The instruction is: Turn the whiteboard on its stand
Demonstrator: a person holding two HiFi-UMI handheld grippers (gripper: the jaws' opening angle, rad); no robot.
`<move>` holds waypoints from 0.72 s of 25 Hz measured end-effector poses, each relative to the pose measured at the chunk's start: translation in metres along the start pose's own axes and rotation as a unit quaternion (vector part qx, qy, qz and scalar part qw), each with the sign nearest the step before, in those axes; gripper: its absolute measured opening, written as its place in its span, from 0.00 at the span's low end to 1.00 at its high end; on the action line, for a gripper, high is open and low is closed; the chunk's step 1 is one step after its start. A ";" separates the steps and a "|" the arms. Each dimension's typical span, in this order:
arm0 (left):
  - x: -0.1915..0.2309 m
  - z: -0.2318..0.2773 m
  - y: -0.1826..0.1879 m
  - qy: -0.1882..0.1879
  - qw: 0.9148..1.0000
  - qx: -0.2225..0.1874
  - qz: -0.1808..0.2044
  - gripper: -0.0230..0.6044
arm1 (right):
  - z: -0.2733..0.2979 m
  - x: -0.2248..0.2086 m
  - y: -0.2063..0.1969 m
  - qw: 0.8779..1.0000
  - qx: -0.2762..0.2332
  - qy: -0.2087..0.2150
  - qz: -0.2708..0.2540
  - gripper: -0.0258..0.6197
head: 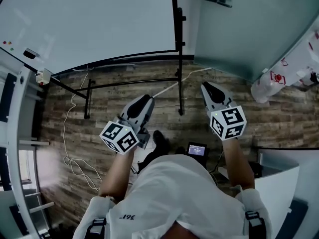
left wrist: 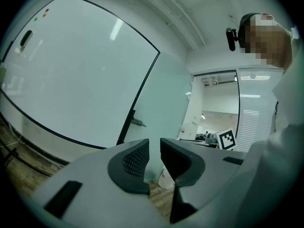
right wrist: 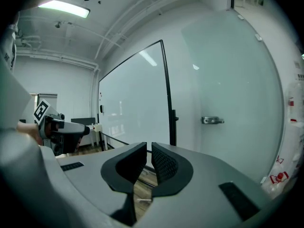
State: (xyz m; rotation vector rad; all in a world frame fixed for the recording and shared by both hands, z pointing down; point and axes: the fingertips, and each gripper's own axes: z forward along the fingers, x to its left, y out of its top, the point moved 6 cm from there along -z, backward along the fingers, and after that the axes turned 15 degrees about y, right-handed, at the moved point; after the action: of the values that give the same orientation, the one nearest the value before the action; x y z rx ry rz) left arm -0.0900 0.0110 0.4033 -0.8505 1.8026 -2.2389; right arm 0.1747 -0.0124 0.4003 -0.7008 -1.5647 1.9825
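Approaching stage: the left hand-held gripper (left wrist: 153, 148) and the right hand-held gripper (right wrist: 148, 151) both point roughly level toward the whiteboard (head: 99, 24), neither touching it; by my judgement the turn has not begun.
Left jaws: a narrow gap apart, nothing between them.
Right jaws: a thinner slit apart, also empty.
Whiteboard: ahead of both hand-held grippers and well apart from their tips, upright in its black stand (head: 89, 96); the stand's right post (head: 178, 59) is ahead, between the two.
Next move: probably wider jaws, then a hold on the board's frame near that post, then swinging the panel on its pivots. The knob (right wrist: 175, 118) on the post may need loosening first; I cannot tell whether it is locked.
Head view only: the stand's feet on the wooden floor (head: 239, 118), a loose white cable (head: 70, 133) to the left of the left hand-held gripper, and an eraser (head: 30, 54) at the board's far left.
Right gripper view only: a metal handle (right wrist: 211, 120) on the glass wall, right of the post.
Left gripper view only: a lit doorway (left wrist: 213, 108) to the right of the jaws.
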 end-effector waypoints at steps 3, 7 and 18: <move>-0.008 -0.014 -0.005 0.004 1.000 0.005 0.001 0.17 | -0.007 0.008 -0.007 1.000 0.001 0.006 0.006 0.12; -0.013 -0.025 -0.012 0.004 1.000 0.010 0.001 0.17 | -0.010 0.015 -0.014 1.000 0.004 0.011 0.014 0.12; 0.007 -0.050 -0.026 -0.007 0.999 0.036 -0.006 0.17 | -0.002 0.046 -0.024 0.999 0.005 0.004 0.035 0.11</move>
State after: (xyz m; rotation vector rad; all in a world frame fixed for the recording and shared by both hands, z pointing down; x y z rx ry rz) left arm -0.1154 0.0573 0.4242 -0.8641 1.7040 -2.2832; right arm 0.1442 0.0242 0.4194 -0.7674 -1.5445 2.0334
